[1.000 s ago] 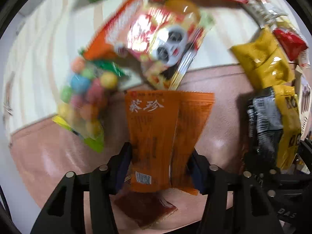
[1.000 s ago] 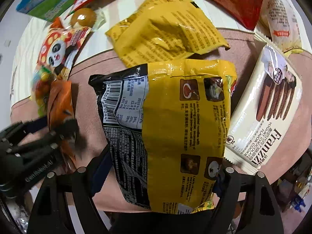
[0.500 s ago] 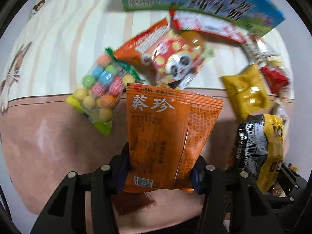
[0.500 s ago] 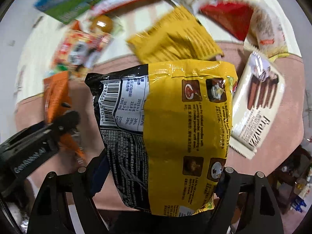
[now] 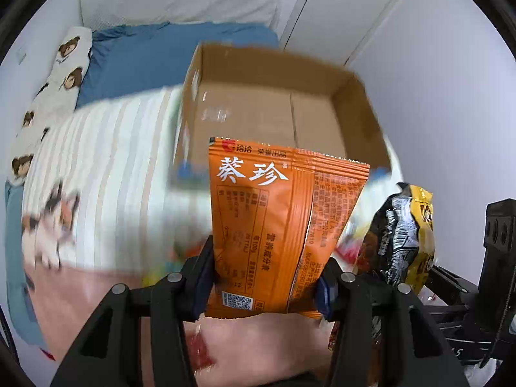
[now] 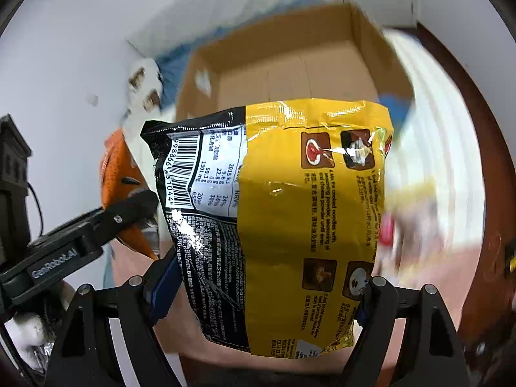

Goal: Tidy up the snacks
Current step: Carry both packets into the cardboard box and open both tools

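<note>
Two packets now ride clear of the bed: your left gripper (image 5: 262, 282) clamps the orange packet (image 5: 277, 225), your right gripper (image 6: 262, 300) the yellow noodle bag (image 6: 290, 219), cardboard box (image 5: 274, 103) ahead.

black left gripper (image 5: 264, 285): silver screws, blue pads (image 5: 200, 290).

The right gripper (image 6: 262, 293) clamps a yellow-and-black noodle packet (image 6: 290, 219) between its two pads, back side showing with barcode and cooking steps. Beyond it stands an open cardboard box (image 6: 371, 48), blurred. At left, the left gripper (image 6: 135, 206) pinches an orange snack packet (image 6: 117, 167). A striped bedspread (image 6: 445, 135) smears past on the right.
</note>
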Available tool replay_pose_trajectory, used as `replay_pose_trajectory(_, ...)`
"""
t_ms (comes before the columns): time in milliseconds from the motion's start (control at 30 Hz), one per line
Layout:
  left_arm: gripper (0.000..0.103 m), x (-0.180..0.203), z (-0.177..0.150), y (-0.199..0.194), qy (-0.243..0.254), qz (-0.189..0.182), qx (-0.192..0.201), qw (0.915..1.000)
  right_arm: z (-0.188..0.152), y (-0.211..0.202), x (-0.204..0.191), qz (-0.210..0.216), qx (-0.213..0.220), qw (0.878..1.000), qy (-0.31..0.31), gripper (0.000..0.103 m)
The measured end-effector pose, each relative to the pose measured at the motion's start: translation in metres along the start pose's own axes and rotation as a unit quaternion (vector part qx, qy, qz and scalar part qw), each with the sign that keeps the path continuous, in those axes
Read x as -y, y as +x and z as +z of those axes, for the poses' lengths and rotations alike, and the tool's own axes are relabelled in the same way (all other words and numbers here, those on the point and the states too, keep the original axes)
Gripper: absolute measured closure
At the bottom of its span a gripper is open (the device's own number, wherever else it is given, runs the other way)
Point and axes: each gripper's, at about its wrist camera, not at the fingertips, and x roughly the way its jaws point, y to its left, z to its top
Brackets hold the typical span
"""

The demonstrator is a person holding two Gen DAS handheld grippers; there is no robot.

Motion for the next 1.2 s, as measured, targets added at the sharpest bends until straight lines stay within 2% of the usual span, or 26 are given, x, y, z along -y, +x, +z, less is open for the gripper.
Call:
replay_pose_trajectory(100,0.054,-0.007,0.057,0.012,-0.01,0.003,0.002,0.9999,0.061,-0.003,0.007,-0.003,0.019,1.0,-0.013,0.017)
replay_pose_trajectory(167,0.054,-0.014,0.083,0.027,-0.025,0.003,-0.008,0.9997,0.099,0.004,0.011,-0.015,0.018,1.0,-0.021,0.017)
replay_pose_trajectory(267,0.054,-0.022,0.121,0.062,-0.038,0.004,-0.034,0.9987,0.151,0.039,0.027,-0.033,-0.004,0.999,-0.021,0.017)
replay_pose_trajectory(300,0.054,-0.023,0.131,0.076,-0.039,0.007,-0.043,0.9983,0.171,0.037,0.026,-0.038,-0.008,0.999,-0.017,0.017)
replay_pose_trajectory(400,0.054,-0.03,0.153,0.117,-0.052,0.012,-0.072,0.996,0.207,0.077,0.048,-0.058,-0.04,0.997,-0.01,0.017)
replay_pose_trajectory(567,0.054,-0.041,0.168,0.172,-0.073,0.005,-0.123,0.9897,0.245,0.137,0.078,-0.08,-0.08,0.994,-0.004,0.017)
replay_pose_trajectory(700,0.054,-0.044,0.168,0.199,-0.074,0.014,-0.149,0.986,0.252,0.163,0.098,-0.094,-0.098,0.991,-0.004,0.017)
replay_pose_trajectory(933,0.053,-0.045,0.171,0.212,-0.068,0.032,-0.173,0.9821,0.269,0.214,0.12,-0.105,-0.127,0.986,0.001,0.017)
replay_pose_trajectory(1033,0.053,-0.043,0.173,0.211,-0.072,0.024,-0.18,0.9807,0.28,0.23,0.112,-0.104,-0.129,0.986,-0.003,0.015)
replay_pose_trajectory(1067,0.049,-0.044,0.172,0.209,-0.068,0.027,-0.176,0.9817,0.282,0.238,0.094,-0.106,-0.128,0.986,-0.007,0.007)
replay_pose_trajectory(1100,0.044,-0.045,0.172,0.206,-0.062,0.034,-0.17,0.983,0.282,0.237,0.095,-0.105,-0.127,0.986,-0.01,0.004)
replay_pose_trajectory(1167,0.018,-0.046,0.17,0.201,-0.055,0.046,-0.161,0.9844,0.283,0.234,0.1,-0.1,-0.125,0.987,-0.013,0.004)
replay_pose_trajectory(1200,0.013,-0.048,0.168,0.198,-0.054,0.049,-0.158,0.9847,0.283,0.233,0.103,-0.099,-0.125,0.987,-0.014,0.002)
